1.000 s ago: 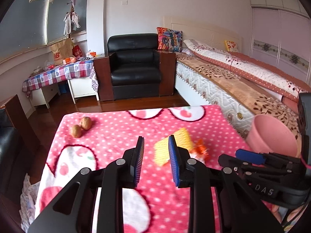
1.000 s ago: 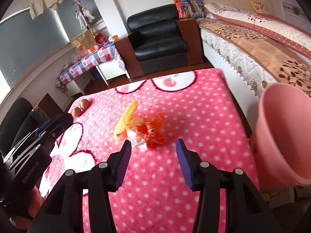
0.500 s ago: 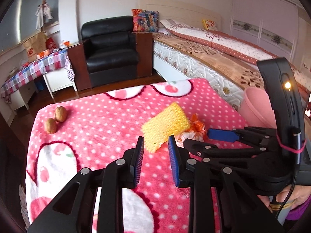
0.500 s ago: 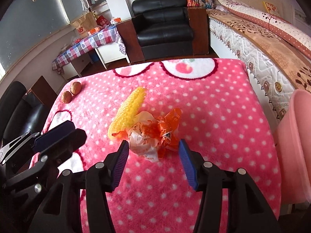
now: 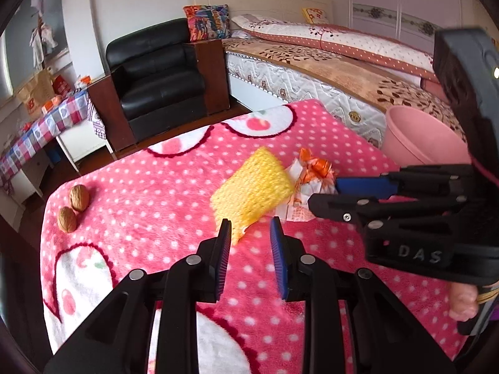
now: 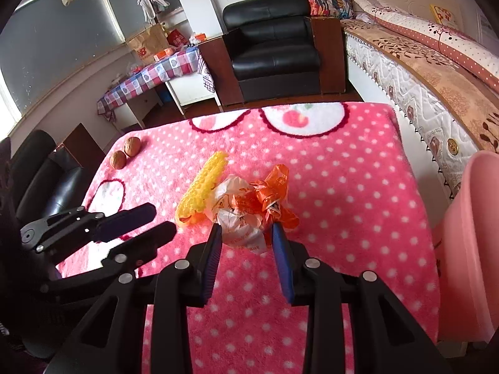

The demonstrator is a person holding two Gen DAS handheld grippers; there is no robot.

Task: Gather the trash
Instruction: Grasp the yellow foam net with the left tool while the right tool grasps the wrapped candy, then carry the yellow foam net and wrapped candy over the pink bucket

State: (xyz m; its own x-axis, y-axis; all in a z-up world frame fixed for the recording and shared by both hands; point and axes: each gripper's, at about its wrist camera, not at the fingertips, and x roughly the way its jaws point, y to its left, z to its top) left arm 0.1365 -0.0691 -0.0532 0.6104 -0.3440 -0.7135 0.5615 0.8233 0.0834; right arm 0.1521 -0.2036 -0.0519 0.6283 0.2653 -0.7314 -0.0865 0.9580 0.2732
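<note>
A crumpled orange-and-white wrapper [image 6: 243,215] lies on the pink dotted blanket [image 6: 343,187], against a yellow foam net [image 6: 202,187]. My right gripper [image 6: 246,227] has the wrapper's near end between its jaws, which are closing, and both pads touch its sides. In the left wrist view the right gripper [image 5: 324,193] reaches in from the right to the wrapper [image 5: 312,171]. My left gripper [image 5: 249,227] is open, and the near corner of the yellow net [image 5: 252,190] pokes just between its tips without touching the pads. The left gripper [image 6: 163,221] also shows in the right wrist view.
Two walnuts [image 5: 73,207] rest near the blanket's far left edge. A pink bin [image 6: 471,218] stands off the right edge, beside a bed [image 5: 343,71]. Beyond the table are a black armchair [image 6: 274,46] and a checked side table [image 6: 156,74].
Both grippers have come down and closer to the pile. The right jaws have narrowed around the wrapper. The left gripper has reached the net's corner, its opening unchanged.
</note>
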